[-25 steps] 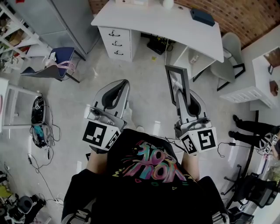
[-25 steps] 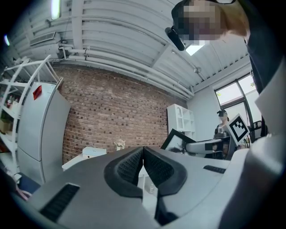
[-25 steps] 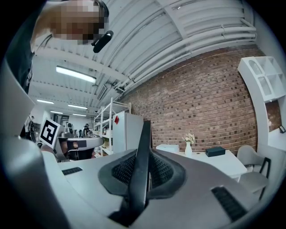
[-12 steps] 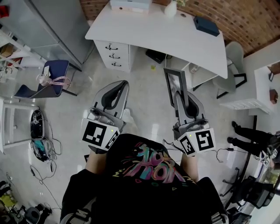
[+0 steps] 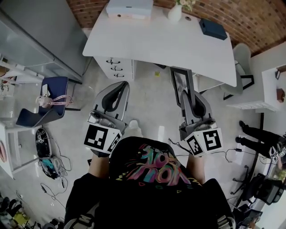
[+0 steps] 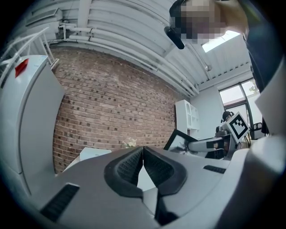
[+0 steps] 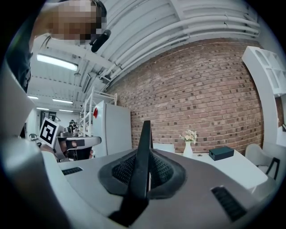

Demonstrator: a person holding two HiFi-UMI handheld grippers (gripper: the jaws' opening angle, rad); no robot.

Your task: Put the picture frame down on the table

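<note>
A black picture frame (image 5: 182, 83) stands edge-up in my right gripper (image 5: 189, 101), whose jaws are shut on its lower edge. Seen along that gripper, the picture frame (image 7: 142, 170) rises as a thin dark blade between the pads of the right gripper (image 7: 145, 166). My left gripper (image 5: 117, 93) is held level beside it, shut with nothing between its jaws; the left gripper (image 6: 143, 156) shows its pads pressed together. From the left gripper view the picture frame (image 6: 178, 139) appears to the right. The white table (image 5: 147, 42) lies just ahead of both grippers.
On the table stand a vase of flowers (image 5: 175, 12), a dark blue box (image 5: 213, 28) and a pale box (image 5: 129, 8). Drawers (image 5: 115, 68) sit under its left side. A grey chair (image 5: 241, 60) is at right, a blue chair (image 5: 50, 96) at left. Cables litter the floor (image 5: 44, 152).
The table has come closer and now fills the top of the head view. Both grippers keep their pose, the frame still held in the right one.
</note>
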